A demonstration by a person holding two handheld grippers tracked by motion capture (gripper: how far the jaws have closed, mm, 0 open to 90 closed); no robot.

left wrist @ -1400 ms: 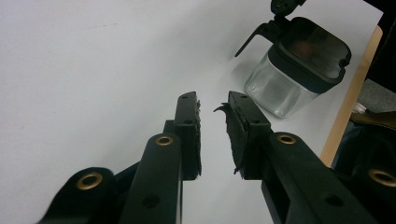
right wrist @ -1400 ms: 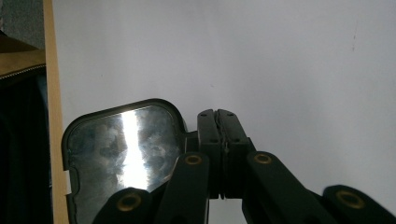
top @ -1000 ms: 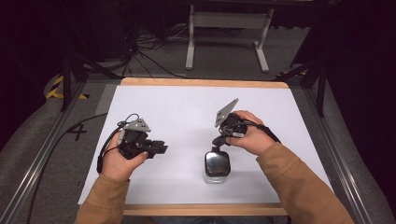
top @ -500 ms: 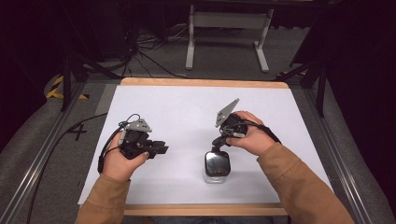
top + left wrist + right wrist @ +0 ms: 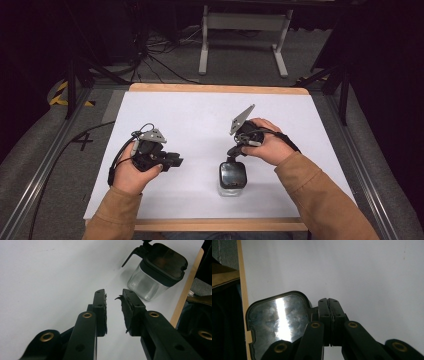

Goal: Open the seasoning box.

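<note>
Standing near the front edge of the white table (image 5: 200, 115), the clear jar with its dark lid (image 5: 233, 176) is best kept flat and steady by its handle. Closed tight beside that lid, the right gripper (image 5: 331, 305) seems to pinch the handle, though contact is hidden; the left gripper (image 5: 113, 305), part-open and empty, could brace the glass

Bright table, dark surroundings (lid (image 5: 278, 322) glare)

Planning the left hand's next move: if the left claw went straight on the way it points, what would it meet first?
Probably the clear square glass jar with a black lid, slightly right of the left claw line; only bare white tabletop lies between. Depth is uncertain.
</note>
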